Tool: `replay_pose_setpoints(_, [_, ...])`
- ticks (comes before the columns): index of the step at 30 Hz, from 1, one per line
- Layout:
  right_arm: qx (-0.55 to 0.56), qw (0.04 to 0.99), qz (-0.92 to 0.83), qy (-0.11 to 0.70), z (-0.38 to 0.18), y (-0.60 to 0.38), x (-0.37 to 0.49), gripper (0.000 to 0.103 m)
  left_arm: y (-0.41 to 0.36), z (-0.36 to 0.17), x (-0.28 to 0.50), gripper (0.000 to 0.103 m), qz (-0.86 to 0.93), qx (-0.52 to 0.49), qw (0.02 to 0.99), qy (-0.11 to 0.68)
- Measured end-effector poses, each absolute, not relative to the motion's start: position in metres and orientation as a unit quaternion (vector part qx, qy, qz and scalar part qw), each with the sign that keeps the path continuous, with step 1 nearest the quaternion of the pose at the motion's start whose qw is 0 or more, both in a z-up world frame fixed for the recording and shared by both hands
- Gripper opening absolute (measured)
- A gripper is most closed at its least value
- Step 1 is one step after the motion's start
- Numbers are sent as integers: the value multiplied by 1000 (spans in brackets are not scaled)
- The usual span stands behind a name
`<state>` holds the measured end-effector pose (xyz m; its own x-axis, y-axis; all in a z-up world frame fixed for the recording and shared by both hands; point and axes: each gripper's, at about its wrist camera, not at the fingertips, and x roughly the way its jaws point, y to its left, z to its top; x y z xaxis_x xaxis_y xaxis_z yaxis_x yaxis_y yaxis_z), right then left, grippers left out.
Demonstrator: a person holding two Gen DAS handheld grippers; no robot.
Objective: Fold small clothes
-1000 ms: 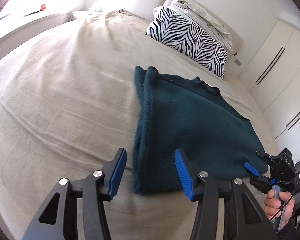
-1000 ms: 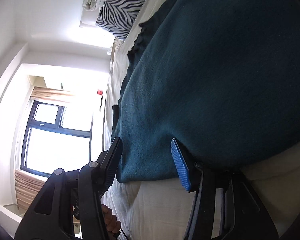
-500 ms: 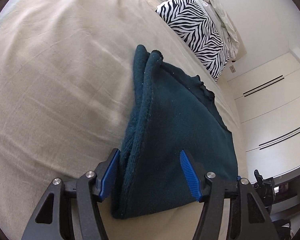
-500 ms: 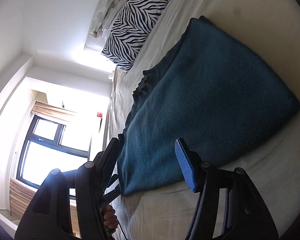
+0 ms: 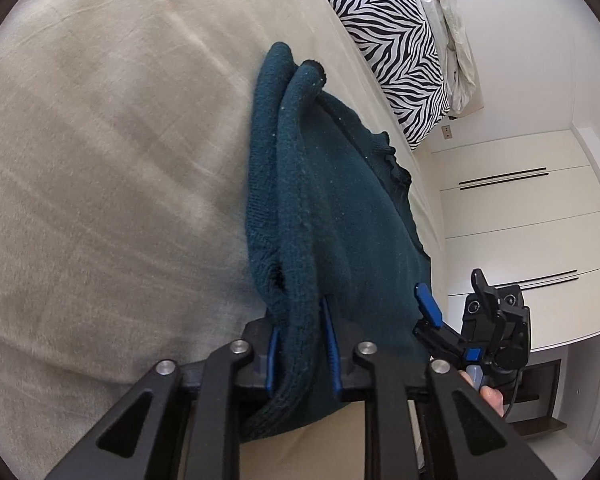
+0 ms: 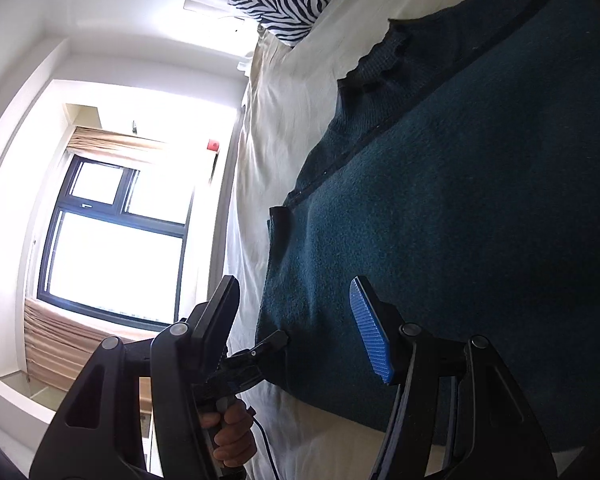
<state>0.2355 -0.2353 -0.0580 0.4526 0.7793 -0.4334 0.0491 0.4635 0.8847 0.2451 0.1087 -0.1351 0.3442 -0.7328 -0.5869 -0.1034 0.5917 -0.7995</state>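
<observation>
A dark teal knitted sweater (image 5: pixel 340 216) lies folded on the beige bed sheet (image 5: pixel 100 160). My left gripper (image 5: pixel 302 354) is shut on the sweater's near left edge, the folded layers pinched between its blue pads. My right gripper (image 6: pixel 296 320) is open over the sweater (image 6: pixel 460 220) at its near edge, its blue pad (image 6: pixel 370 340) above the fabric. The right gripper also shows in the left wrist view (image 5: pixel 452 320), at the sweater's right edge. The left gripper shows in the right wrist view (image 6: pixel 260 352), at the sweater's corner.
A zebra-striped pillow (image 5: pixel 392 40) and a crumpled pale cloth (image 5: pixel 452 28) lie at the head of the bed. White wardrobe doors (image 5: pixel 520 220) stand to the right. A window (image 6: pixel 112 240) with a beige curtain is on the far side.
My left gripper moved forward onto the sweater's left edge and shut on it. My right gripper dropped lower over the sweater's near edge and stays open.
</observation>
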Motion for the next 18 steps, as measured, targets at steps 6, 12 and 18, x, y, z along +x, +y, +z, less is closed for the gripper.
replay_pose_setpoints(6, [425, 714, 237, 503, -92, -207, 258, 57, 120, -140, 243, 14, -221, -423, 711, 516])
replay_pose_setpoints(12, [448, 709, 259, 478, -96, -215, 247, 57, 111, -117, 243, 13, -233, -419, 724, 495])
replay_pose_setpoints(18, [513, 693, 255, 437, -81, -269, 235, 65, 69, -66, 249, 13, -265, -381, 750, 471])
